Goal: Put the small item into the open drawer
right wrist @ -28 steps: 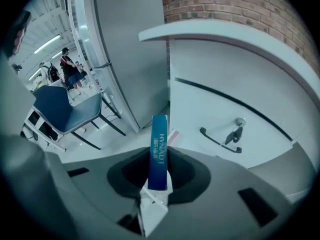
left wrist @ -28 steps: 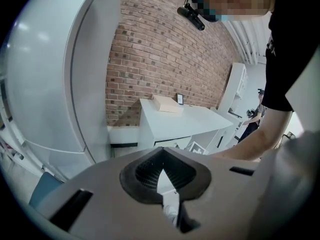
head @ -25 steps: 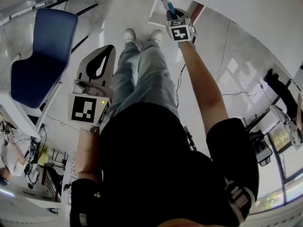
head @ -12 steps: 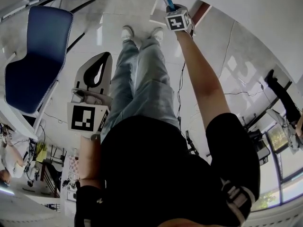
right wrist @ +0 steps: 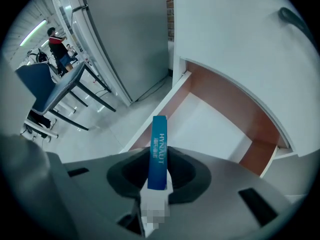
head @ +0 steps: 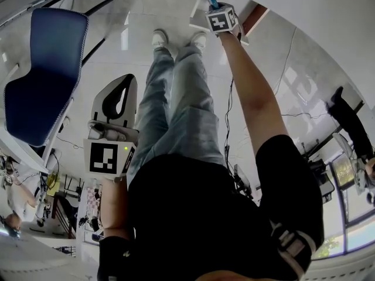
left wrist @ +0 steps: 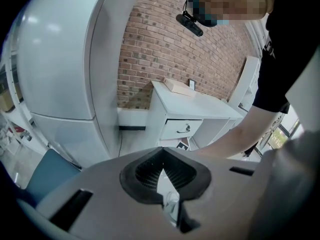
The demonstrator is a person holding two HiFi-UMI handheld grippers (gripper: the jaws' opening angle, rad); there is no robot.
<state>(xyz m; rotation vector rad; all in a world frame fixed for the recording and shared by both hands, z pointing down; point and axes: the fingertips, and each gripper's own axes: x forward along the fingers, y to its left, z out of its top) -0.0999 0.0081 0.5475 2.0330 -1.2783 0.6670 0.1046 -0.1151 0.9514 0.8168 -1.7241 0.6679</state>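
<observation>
A slim blue box (right wrist: 159, 144) stands on edge between the jaws of my right gripper (right wrist: 158, 180), which is shut on it. It hangs just above the near rim of the open drawer (right wrist: 216, 118), which has a white bottom and brown inner walls. In the head view the right gripper (head: 214, 7) reaches far forward at arm's length, with the blue box (head: 211, 1) poking out over the drawer (head: 253, 17). My left gripper (head: 131, 78) hangs low at the left by the person's thigh, its fingers (left wrist: 161, 176) together with nothing between them.
A blue chair (head: 44, 69) stands at the left on the pale tiled floor. The person's legs (head: 176, 98) are between the grippers. The left gripper view shows a white cabinet (left wrist: 192, 104) with a shut drawer against a brick wall (left wrist: 160, 49). Cables (head: 225, 107) lie on the floor.
The right gripper has carried the blue box a little farther forward, toward the open drawer. The left gripper has stayed by the thigh, sinking slightly in the head view.
</observation>
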